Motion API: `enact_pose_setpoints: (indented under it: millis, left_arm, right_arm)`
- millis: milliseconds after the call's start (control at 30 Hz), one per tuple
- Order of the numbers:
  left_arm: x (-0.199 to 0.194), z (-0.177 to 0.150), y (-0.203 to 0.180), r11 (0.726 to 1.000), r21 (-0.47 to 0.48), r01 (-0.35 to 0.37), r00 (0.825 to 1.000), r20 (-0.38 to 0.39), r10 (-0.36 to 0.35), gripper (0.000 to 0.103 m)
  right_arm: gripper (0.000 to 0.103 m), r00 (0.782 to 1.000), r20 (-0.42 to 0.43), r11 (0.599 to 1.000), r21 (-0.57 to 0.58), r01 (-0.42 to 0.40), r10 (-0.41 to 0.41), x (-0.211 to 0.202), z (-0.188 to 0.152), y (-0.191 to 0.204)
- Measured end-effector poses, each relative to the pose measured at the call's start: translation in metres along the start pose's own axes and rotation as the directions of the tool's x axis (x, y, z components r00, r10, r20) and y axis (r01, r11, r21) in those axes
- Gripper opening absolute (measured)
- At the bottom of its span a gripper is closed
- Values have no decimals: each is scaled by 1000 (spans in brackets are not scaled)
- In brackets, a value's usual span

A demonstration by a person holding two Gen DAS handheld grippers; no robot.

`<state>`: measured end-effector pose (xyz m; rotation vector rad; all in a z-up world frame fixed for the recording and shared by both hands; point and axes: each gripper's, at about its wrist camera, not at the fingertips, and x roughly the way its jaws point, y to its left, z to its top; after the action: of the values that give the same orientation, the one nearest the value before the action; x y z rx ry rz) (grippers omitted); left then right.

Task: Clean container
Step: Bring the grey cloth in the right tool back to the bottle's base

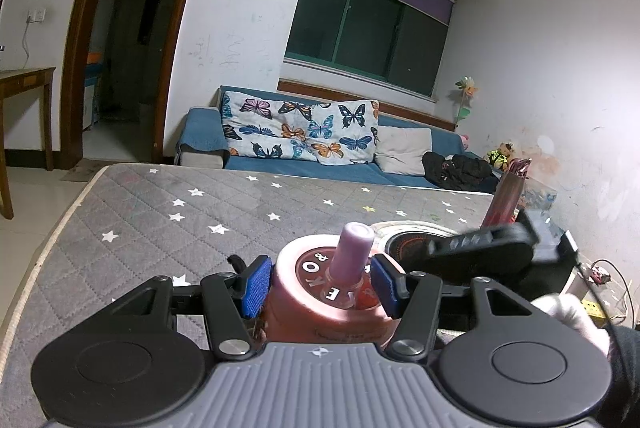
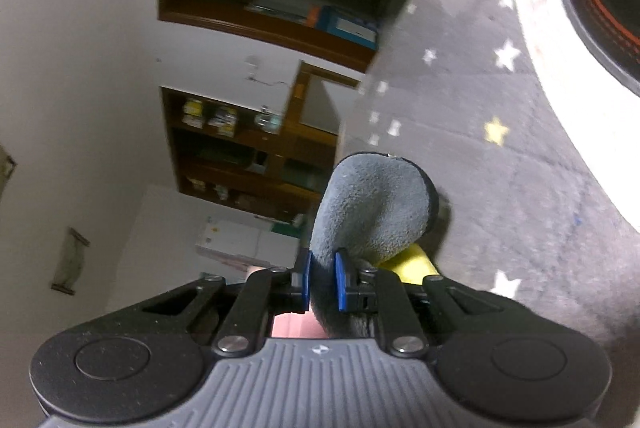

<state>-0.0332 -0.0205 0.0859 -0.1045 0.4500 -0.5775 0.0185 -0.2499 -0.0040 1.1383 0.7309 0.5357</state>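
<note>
A pink container [image 1: 320,304] with a pale purple spout and a dark lettered lid stands on the grey star-patterned mattress [image 1: 160,220]. My left gripper [image 1: 322,286] is shut on it, blue pads pressing both sides of its body. In the left wrist view my right gripper [image 1: 492,248] shows as a dark blurred shape just right of the container. In the right wrist view my right gripper [image 2: 322,282] is shut on a grey cleaning sponge [image 2: 372,208] with a yellow part [image 2: 412,264] behind it. That view is rolled sideways, and a pink surface shows below the fingers.
A round black cooker with a red ring [image 1: 408,248] in a white rim lies on the mattress behind the container. A pink-red tall bottle [image 1: 504,200] stands at the right. A blue sofa [image 1: 320,156] with cushions is beyond. A white-gloved hand [image 1: 572,316] is at right.
</note>
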Motion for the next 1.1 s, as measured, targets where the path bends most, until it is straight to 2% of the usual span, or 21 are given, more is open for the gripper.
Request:
enact_pose_setpoints:
  millis: [100, 267, 333, 533, 667, 767, 867, 1033, 1100]
  left_arm:
    - [0, -1, -3, 1000, 14, -10, 1000, 7, 10, 59]
    - [-5, -4, -9, 999, 34, -24, 999, 22, 23, 71]
    - [-6, -5, -11, 999, 41, -31, 999, 30, 29, 80]
    - [-10, -9, -26, 994, 97, -46, 998, 42, 42, 92]
    - [-4, -14, -33, 989, 133, -64, 998, 27, 61, 92]
    - [2, -18, -35, 988, 140, -63, 998, 19, 61, 91]
    - [7, -20, -34, 988, 141, -63, 998, 12, 62, 85]
    - [10, -21, -31, 987, 143, -69, 998, 17, 67, 81]
    - [9, -22, -31, 987, 148, -70, 998, 18, 68, 81]
  right_arm:
    - [13, 999, -17, 999, 8, 36, -35, 1, -4, -9]
    - [13, 998, -33, 998, -3, 58, -58, -4, -9, -8]
    - [14, 997, -39, 998, -7, 67, -68, -6, -11, -8]
    - [14, 994, -56, 996, -19, 93, -94, -11, -15, -7]
    - [13, 995, -69, 997, 13, 78, -77, -9, -9, -10]
    - [13, 998, -62, 999, 30, 34, -32, -14, -6, -6]
    - [13, 998, -47, 998, 34, -44, 46, -21, 1, 9]
    - [13, 982, -44, 983, 29, -184, 185, -22, 13, 36]
    - [13, 976, -57, 978, 37, -207, 209, -15, 16, 39]
